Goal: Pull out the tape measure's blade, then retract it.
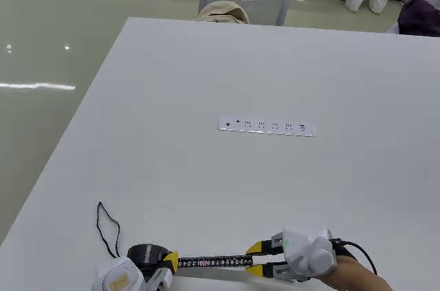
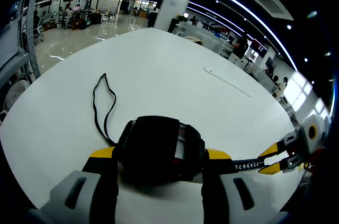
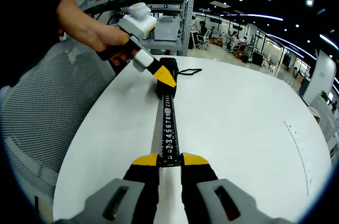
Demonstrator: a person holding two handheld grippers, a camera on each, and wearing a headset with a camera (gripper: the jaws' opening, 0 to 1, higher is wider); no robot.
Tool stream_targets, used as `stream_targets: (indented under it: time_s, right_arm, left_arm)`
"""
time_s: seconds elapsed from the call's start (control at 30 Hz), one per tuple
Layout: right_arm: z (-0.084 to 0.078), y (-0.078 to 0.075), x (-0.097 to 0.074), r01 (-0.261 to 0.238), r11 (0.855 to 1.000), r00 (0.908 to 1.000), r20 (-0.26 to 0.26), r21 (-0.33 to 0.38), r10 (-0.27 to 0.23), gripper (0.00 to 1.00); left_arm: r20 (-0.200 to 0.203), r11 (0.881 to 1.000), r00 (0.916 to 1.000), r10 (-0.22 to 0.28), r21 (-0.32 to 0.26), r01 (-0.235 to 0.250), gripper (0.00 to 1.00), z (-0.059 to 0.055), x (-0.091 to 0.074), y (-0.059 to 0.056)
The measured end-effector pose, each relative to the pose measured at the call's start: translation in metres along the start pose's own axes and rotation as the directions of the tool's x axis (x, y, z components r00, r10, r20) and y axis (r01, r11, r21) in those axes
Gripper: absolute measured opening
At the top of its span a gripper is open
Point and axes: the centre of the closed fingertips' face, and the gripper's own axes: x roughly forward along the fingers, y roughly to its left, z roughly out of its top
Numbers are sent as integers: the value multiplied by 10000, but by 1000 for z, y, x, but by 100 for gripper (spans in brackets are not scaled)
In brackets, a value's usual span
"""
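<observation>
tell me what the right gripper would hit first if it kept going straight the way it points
Probably the black tape measure case, clamped in the left gripper. The right gripper, jaws shut on the blade, points along the blade straight at it.

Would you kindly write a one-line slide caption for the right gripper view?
Right gripper pinching the extended blade, left gripper holding the tape measure case on the white table.
</observation>
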Motion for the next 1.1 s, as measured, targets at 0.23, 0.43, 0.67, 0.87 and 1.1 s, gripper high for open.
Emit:
stream_targets:
  time_s: [0.23,0.43,0.67,0.87,1.1]
  right_arm:
    - [3,-1,3,-59,10000,10000,58,-66,59,13]
    - [5,-1,7,-122,9999,9999,52,-119,122,13]
    - [6,-1,12,-189,9998,9998,50,-115,190,13]
    - [7,-2,16,-249,9996,9997,72,-122,250,13]
    - [13,-2,23,-353,9992,9993,124,-184,355,13]
  left_arm:
    - [24,9999,9999,-132,-71,132,60,1,-1,0]
    - [6,9998,9998,-176,-102,176,60,1,-1,0]
    - [-14,9996,9997,-232,-143,232,60,1,-1,0]
    - [-19,9994,9996,-295,-171,295,60,1,-1,0]
    - [-15,9992,9994,-344,-199,344,60,1,-1,1]
